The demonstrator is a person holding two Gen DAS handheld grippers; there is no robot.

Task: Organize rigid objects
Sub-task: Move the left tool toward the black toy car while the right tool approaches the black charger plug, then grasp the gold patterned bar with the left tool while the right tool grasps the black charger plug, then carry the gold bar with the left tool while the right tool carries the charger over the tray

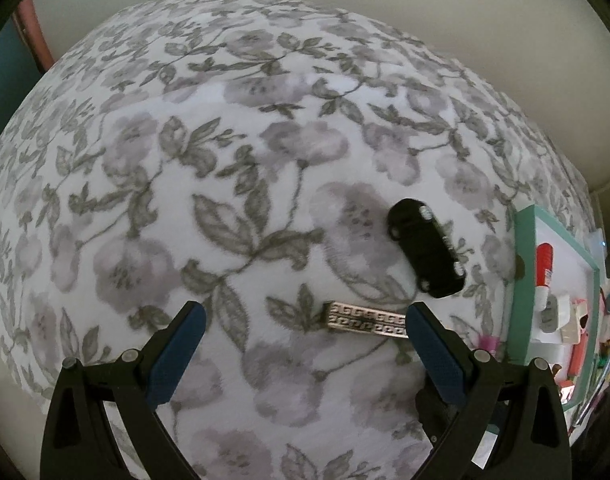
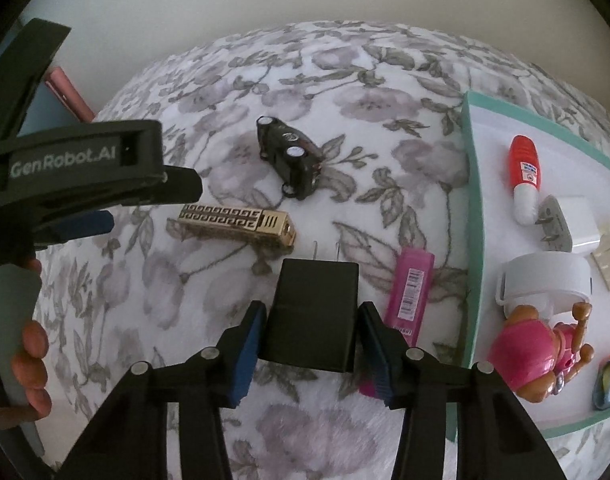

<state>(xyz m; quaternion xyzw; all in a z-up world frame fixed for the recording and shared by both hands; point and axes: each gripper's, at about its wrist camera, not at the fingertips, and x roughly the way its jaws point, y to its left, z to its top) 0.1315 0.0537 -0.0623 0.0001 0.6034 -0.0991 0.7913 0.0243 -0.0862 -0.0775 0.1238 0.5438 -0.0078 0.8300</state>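
My right gripper (image 2: pixel 311 312) is shut on a black plug adapter (image 2: pixel 311 316), prongs pointing away, held above the floral cloth. My left gripper (image 1: pixel 303 320) is open and empty, just short of a gold patterned lighter (image 1: pixel 365 319) lying on the cloth; its right finger touches or covers the lighter's end. The lighter also shows in the right wrist view (image 2: pixel 235 222), with the left gripper (image 2: pixel 101 220) at its left end. A black toy car lies on its side beyond it (image 1: pixel 425 254) (image 2: pixel 291 158). A pink flat case (image 2: pixel 411 292) lies by the tray.
A teal-rimmed white tray (image 2: pixel 471 208) at the right holds a red-and-white tube (image 2: pixel 523 176), a white charger (image 2: pixel 565 224), a white round case (image 2: pixel 545 280) and a pink toy dog (image 2: pixel 533 354). The tray also shows in the left wrist view (image 1: pixel 521 280). A wall lies beyond.
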